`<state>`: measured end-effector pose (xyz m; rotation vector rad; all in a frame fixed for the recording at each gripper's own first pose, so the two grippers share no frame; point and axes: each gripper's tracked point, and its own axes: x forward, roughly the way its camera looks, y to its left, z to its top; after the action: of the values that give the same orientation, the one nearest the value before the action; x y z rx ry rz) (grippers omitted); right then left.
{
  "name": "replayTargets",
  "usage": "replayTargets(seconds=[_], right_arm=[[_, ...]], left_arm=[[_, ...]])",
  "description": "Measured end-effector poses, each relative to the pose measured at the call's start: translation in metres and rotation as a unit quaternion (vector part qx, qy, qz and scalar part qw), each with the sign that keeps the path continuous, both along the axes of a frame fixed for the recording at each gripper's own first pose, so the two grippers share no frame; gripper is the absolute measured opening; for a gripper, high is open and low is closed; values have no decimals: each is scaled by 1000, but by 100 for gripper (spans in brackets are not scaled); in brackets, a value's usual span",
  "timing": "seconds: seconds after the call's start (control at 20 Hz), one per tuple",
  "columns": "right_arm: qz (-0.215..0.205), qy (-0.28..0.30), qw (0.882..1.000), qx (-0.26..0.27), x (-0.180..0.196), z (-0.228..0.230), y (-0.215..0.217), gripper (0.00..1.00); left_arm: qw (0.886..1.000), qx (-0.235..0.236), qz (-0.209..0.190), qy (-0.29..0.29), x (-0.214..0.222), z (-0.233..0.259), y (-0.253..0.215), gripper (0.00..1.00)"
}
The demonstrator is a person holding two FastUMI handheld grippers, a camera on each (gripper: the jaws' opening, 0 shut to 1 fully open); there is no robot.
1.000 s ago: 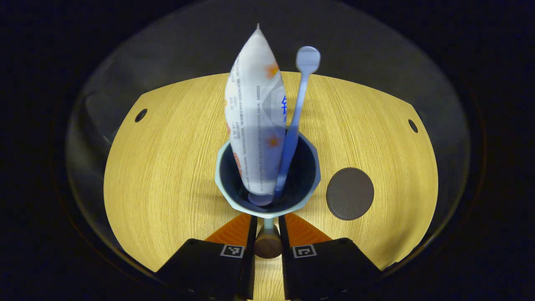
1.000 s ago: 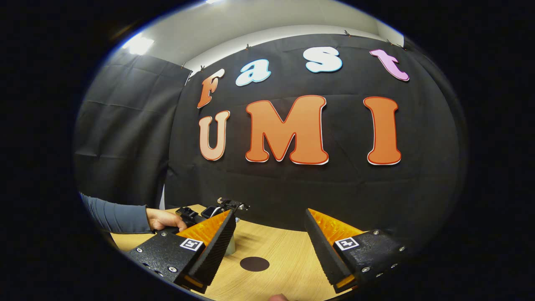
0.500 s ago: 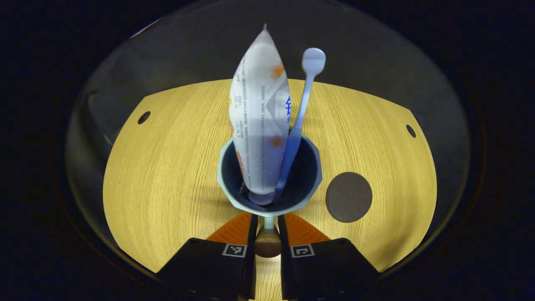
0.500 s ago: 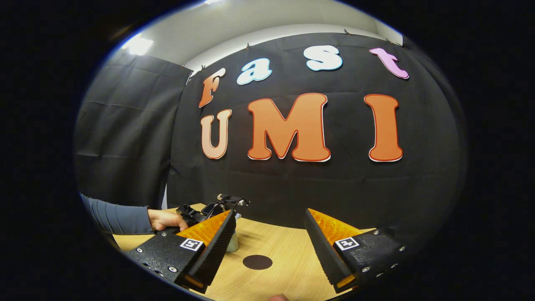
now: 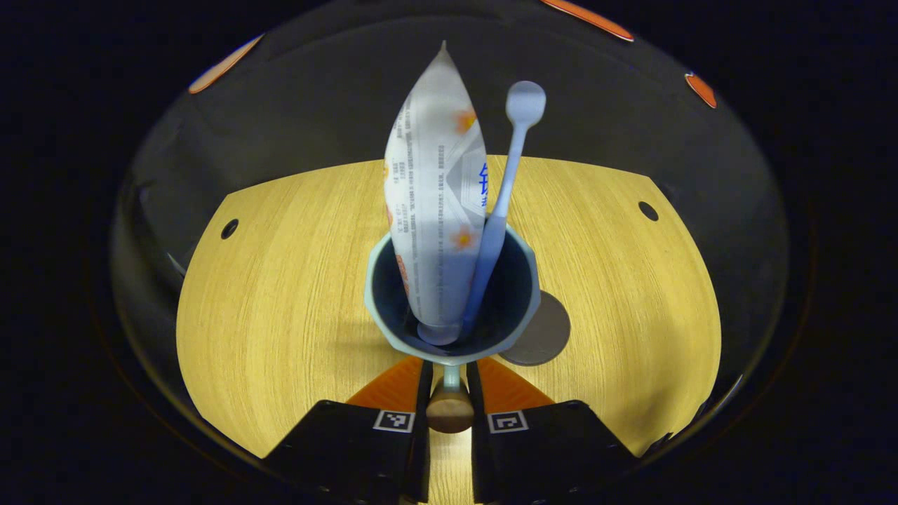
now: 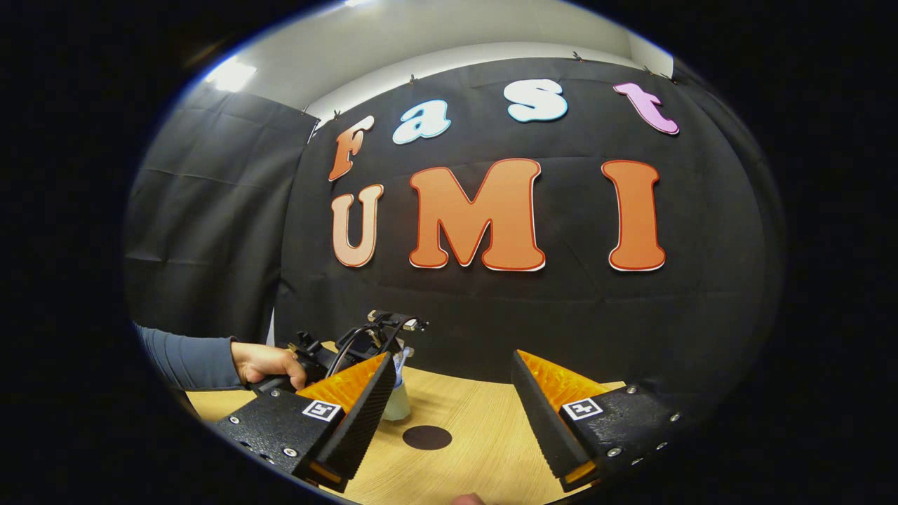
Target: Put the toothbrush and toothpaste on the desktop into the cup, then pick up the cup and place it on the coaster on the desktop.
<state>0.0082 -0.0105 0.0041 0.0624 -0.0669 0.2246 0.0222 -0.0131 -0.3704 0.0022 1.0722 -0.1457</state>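
Counter (image 5: 280, 280): light wood-grain top, one small round dark hole near each far corner. Lying directly on it: coaster (image 5: 547, 337), flat, round, dark brown, its left part hidden behind the cup (image 5: 523, 294). In the right gripper view the coaster (image 6: 427, 437) lies flat.

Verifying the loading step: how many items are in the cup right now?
2. The toothpaste stands cap-down on the left inside the cup; the toothbrush leans beside it on the right. Anything smaller at the bottom could be hidden.

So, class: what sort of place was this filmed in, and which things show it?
Probably a staged recording booth, not a real bathroom: black cloth wall, a bare wooden table, and a hand-held gripper carrying a cup.
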Motion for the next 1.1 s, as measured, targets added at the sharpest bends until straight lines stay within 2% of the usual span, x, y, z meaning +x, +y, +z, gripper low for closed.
replayTargets(seconds=[0.1, 0.15, 0.2, 0.45, 0.95, 1.05, 1.1], right_arm=[[-8, 3, 1000, 6, 0, -4, -7, 99], [-9, 8, 1000, 10, 0, -7, -8, 96], [-11, 13, 1000, 12, 0, -11, -10, 99], [-27, 26, 999, 18, 2, -24, -24, 99], [-35, 52, 998, 17, 5, -48, -23, 99], [-35, 55, 998, 16, 4, -50, -21, 99], [-38, 56, 998, 13, 4, -51, -21, 99]], left_arm=[[1000, 3, -15, -1, 0, -3, -9, 23], [1000, 4, -21, -1, 1, -5, -12, 25], [1000, 2, -26, -1, 2, -5, -17, 23], [999, 11, -50, 6, 2, -12, -17, 23], [998, 0, -59, 29, 2, -3, -18, 23], [997, -10, -69, 30, -1, -5, -22, 25], [997, -15, -74, 25, -1, -4, -21, 29]])
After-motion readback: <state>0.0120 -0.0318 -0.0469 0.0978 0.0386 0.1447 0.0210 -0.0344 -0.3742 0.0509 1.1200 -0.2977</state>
